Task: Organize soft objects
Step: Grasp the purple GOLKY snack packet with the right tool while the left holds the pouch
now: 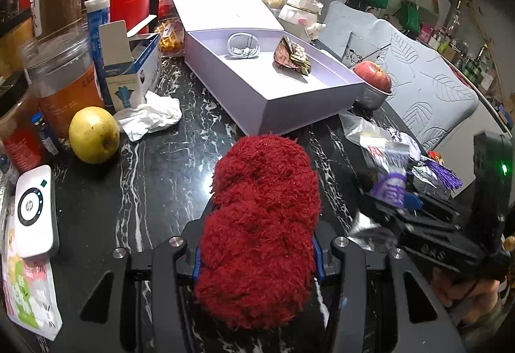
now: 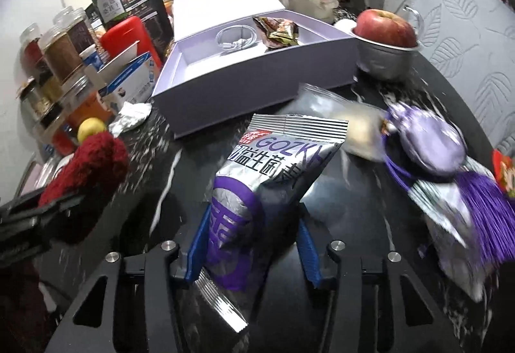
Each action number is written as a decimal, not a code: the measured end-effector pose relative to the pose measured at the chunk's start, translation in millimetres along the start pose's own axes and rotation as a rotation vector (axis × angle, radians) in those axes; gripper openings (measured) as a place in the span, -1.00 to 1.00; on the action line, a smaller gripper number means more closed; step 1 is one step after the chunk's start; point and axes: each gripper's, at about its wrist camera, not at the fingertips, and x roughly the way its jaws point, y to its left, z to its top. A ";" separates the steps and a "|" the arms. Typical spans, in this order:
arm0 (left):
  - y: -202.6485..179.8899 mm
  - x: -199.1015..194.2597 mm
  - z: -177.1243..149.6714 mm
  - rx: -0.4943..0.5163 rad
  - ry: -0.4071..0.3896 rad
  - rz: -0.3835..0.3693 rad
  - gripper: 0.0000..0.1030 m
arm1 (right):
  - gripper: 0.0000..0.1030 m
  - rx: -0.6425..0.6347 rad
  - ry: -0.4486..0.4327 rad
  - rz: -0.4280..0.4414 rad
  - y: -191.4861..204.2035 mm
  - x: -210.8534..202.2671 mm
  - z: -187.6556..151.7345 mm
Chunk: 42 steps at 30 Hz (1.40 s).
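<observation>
Left-wrist and right-wrist views over a black marble-patterned table (image 1: 167, 179). The left gripper (image 1: 257, 259) is clamped on a fuzzy red plush object (image 1: 260, 218), which fills the gap between its blue pads and juts forward toward 12 o'clock, its far end close to the near wall of an open lilac box (image 1: 280, 102). In the right-wrist view the same plush (image 2: 87, 166) appears at 9 o'clock. The right gripper (image 2: 254, 243) has a silver-and-purple snack packet (image 2: 273, 166) standing between its fingers (image 2: 196, 243); the left pad lies against the foil, while contact at the right pad cannot be told, so a firm grip is not confirmed. From the left-wrist view this gripper (image 1: 405, 201) sits at 3 o'clock with the packet (image 1: 389, 156) at its tip. The box tray holds a coiled white cable (image 1: 243, 44) and a crumpled patterned wrapper (image 1: 291, 57) side by side. At 2 o'clock of the right-wrist view, a red apple (image 2: 386, 28) rests in a metal cup (image 2: 386, 63) just beside the box corner. At 3 o'clock lie a lilac sachet (image 2: 428, 140) with a purple tassel (image 2: 482, 218), blurred. In the left-wrist view, a yellow fruit (image 1: 94, 134) and a crumpled white tissue (image 1: 151, 115) lie at 9 to 10 o'clock, near jars (image 1: 61, 86) and a blue-and-white carton (image 1: 128, 69); a white device (image 1: 35, 211) lies at 8 o'clock.
</observation>
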 end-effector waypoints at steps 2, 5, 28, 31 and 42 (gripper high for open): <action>-4.1 -2.7 -2.9 0.003 -0.004 0.000 -0.07 | -0.05 -0.018 0.003 0.007 -3.2 -9.7 -9.6; -12.8 -5.6 -9.2 0.013 0.000 -0.012 -0.07 | -0.05 -0.036 0.009 0.022 -6.5 -23.2 -24.0; -58.9 -4.5 -51.8 0.119 0.079 0.013 -0.07 | 0.71 -0.080 -0.012 -0.110 -12.6 -59.2 -75.0; -57.0 2.9 -52.2 0.107 0.106 0.021 -0.07 | 0.75 -0.101 -0.025 -0.158 -9.6 -54.5 -75.7; -60.9 12.5 -44.1 0.132 0.102 0.049 -0.07 | 0.02 -0.020 -0.073 -0.241 -23.8 -56.7 -69.5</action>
